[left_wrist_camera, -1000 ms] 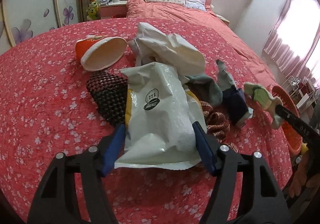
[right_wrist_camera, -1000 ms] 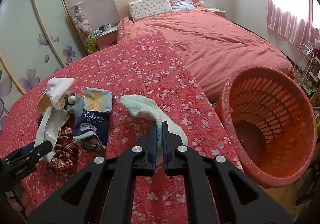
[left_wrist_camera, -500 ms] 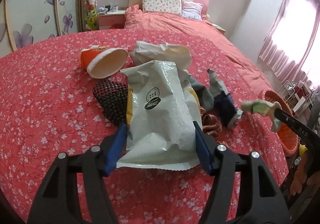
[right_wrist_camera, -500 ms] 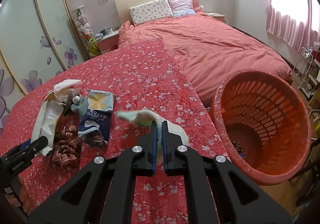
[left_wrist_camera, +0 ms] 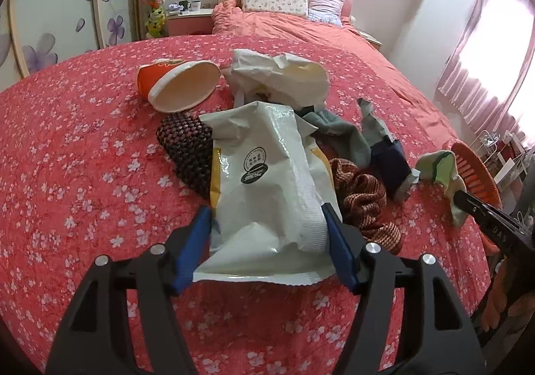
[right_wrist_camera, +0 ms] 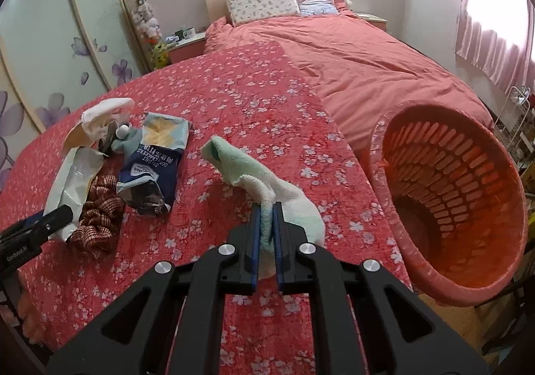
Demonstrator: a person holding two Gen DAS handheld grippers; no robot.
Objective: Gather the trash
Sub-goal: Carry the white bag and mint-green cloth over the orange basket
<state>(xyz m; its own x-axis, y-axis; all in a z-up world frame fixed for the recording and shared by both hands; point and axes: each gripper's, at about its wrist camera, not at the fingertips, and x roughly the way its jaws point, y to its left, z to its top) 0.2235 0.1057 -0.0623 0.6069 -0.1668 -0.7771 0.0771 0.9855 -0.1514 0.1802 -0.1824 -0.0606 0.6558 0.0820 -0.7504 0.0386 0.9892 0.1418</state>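
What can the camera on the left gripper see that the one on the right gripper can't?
Only the left view shows the orange paper cup lying on its side and the dark woven mat. Only the right view looks down into the orange basket. Both show the white bag between the left gripper fingers and the green sock pinched by the right gripper.

Window (left_wrist_camera: 495, 50) glare right; fisheye edges bent.
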